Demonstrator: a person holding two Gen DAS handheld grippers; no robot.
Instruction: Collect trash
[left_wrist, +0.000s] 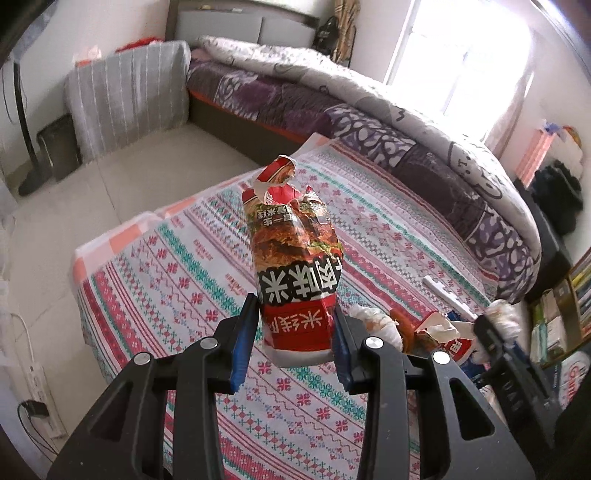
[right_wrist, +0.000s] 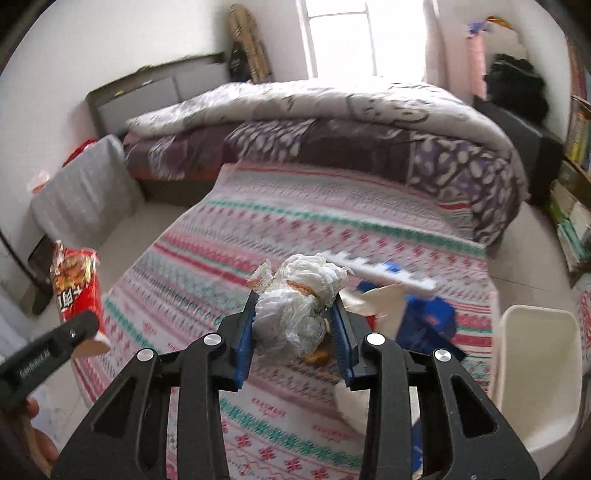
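My left gripper (left_wrist: 295, 332) clamps the crushed red noodle cup (left_wrist: 295, 258) by its base above the patterned tablecloth (left_wrist: 166, 280), long axis upright, torn mouth pointing away, while my right gripper (right_wrist: 295, 328) squeezes a crumpled white plastic wad (right_wrist: 299, 295) beside the white bin (right_wrist: 539, 369)

So the left gripper (left_wrist: 293, 334) has the torn noodle carton (left_wrist: 295, 266) up over the table (left_wrist: 155, 280), and the right gripper (right_wrist: 293, 332) sits to its right with a crumpled plastic wad (right_wrist: 299, 295). Bin (right_wrist: 535, 369) is off the table's right edge, bed (right_wrist: 332, 122) behind it.
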